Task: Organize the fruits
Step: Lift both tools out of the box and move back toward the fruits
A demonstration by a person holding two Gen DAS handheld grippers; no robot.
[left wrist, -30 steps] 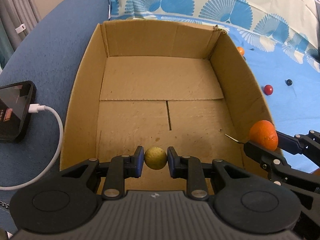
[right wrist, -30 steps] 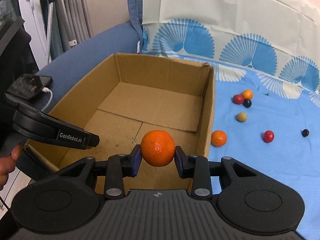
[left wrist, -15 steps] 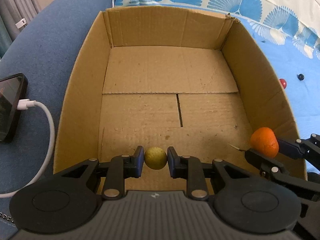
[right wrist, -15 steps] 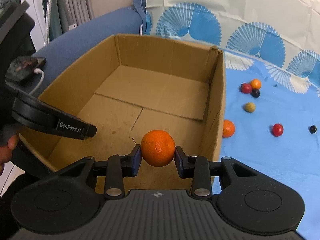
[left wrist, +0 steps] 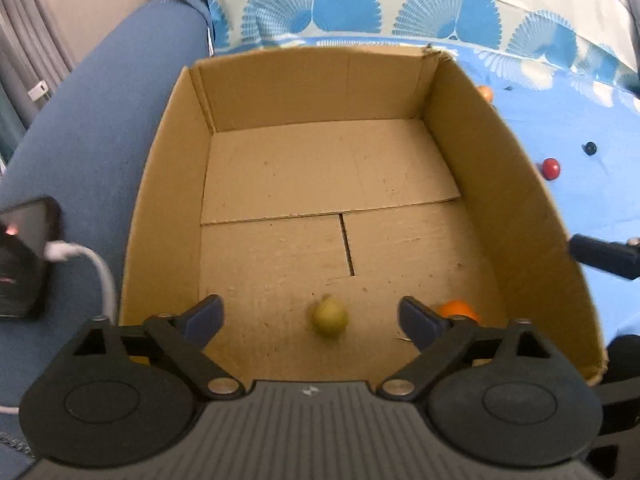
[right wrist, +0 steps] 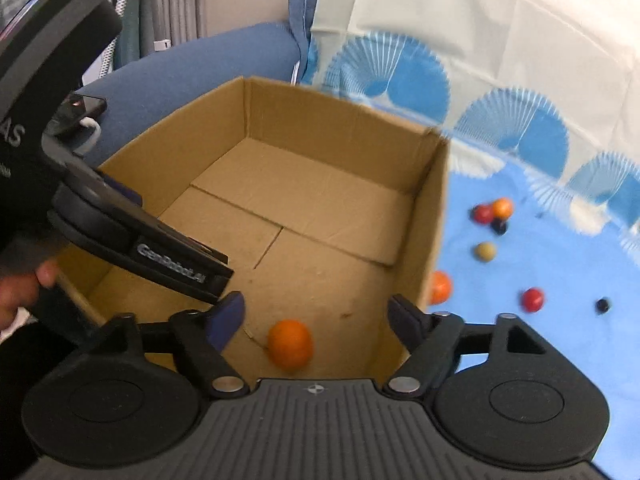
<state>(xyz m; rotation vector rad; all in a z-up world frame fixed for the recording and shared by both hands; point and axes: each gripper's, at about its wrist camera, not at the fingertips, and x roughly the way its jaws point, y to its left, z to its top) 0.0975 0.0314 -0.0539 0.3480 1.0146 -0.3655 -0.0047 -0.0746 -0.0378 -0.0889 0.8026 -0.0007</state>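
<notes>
An open cardboard box sits on a blue sofa. My left gripper hangs over its near end with jaws opening wide; a yellow-green fruit, blurred, lies free between them on the box floor. My right gripper is also opening over the box's near right corner, and an orange, blurred, sits loose below its spread fingers. In the right wrist view the left gripper's black body crosses the left side.
Several small fruits lie on the blue patterned cloth right of the box: a second orange, a red one, a dark one, a yellowish one. A phone with a white cable rests left of the box.
Both grippers have let go: the yellow-green fruit dropped from the left jaws and the orange from the right jaws into the box. Both pairs of jaws have spread wide.
</notes>
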